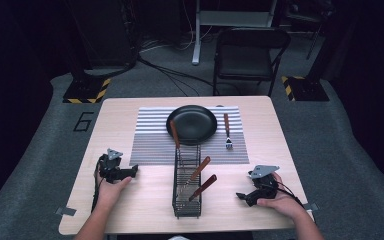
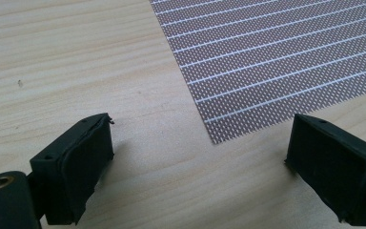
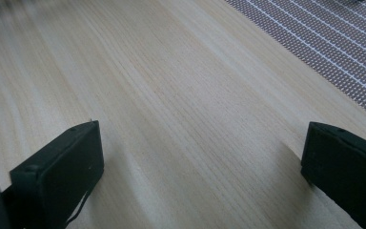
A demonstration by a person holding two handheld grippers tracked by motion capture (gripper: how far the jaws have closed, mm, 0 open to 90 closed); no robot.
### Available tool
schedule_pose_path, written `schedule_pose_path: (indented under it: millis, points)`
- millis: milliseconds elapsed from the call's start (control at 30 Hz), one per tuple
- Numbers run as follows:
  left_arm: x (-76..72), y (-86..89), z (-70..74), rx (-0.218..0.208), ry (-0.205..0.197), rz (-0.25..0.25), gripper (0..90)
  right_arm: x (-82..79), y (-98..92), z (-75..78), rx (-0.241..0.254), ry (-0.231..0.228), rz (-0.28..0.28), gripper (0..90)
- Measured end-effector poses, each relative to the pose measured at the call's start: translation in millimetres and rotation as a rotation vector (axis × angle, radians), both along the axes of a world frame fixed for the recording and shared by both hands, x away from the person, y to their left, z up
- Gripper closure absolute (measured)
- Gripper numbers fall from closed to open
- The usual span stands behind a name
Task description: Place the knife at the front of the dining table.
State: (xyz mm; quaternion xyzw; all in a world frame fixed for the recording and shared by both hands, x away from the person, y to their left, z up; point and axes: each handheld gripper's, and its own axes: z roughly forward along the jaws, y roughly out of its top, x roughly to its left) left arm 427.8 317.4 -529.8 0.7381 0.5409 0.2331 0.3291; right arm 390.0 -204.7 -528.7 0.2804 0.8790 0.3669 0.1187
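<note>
A black plate (image 1: 195, 125) sits on a striped placemat (image 1: 150, 142) at the table's middle. To its right a brown-handled fork (image 1: 227, 131) lies on the mat. In front stands a black wire basket (image 1: 174, 186) holding three brown-handled utensils (image 1: 200, 169); one handle (image 1: 174, 134) leans toward the plate's left edge. My left gripper (image 1: 133, 170) rests on bare wood left of the basket, jaws wide apart (image 2: 200, 143), empty, with the mat's corner (image 2: 276, 57) ahead. My right gripper (image 1: 241, 196) rests right of the basket, open (image 3: 202, 148) and empty over bare wood, the mat (image 3: 333, 38) farther off.
The wooden table (image 1: 130, 210) has bare stretches on both sides of the basket. Beyond its far edge stands a black folding chair (image 1: 247, 50). Hazard-striped stand bases (image 1: 86, 92) sit on the grey floor, with cables between them.
</note>
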Motion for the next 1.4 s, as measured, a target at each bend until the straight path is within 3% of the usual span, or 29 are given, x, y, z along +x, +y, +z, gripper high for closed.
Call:
schedule_pose_path:
  millis: [667, 967, 1200, 1400]
  points:
    - [-0.4, -1.4, 0.1, -0.005, -0.003, 0.015, 9.0, 0.0, 0.0, 0.0, 0.000, 0.000, 0.000, 0.0]
    - [-2.2, -1.2, 2.0, -0.006, -0.010, 0.022, 18.8, 0.0, 0.0, 0.0, 0.000, 0.000, 0.000, 0.0]
    - [-4.3, -3.6, 7.2, -0.015, 0.020, 0.010, 28.6, 0.1, 0.0, 0.0, 0.000, 0.000, 0.000, 0.0]
    - [-7.7, -6.6, 15.6, -0.024, 0.013, 0.022, 33.7, 0.1, 0.0, 0.0, 0.000, 0.000, 0.000, 0.0]
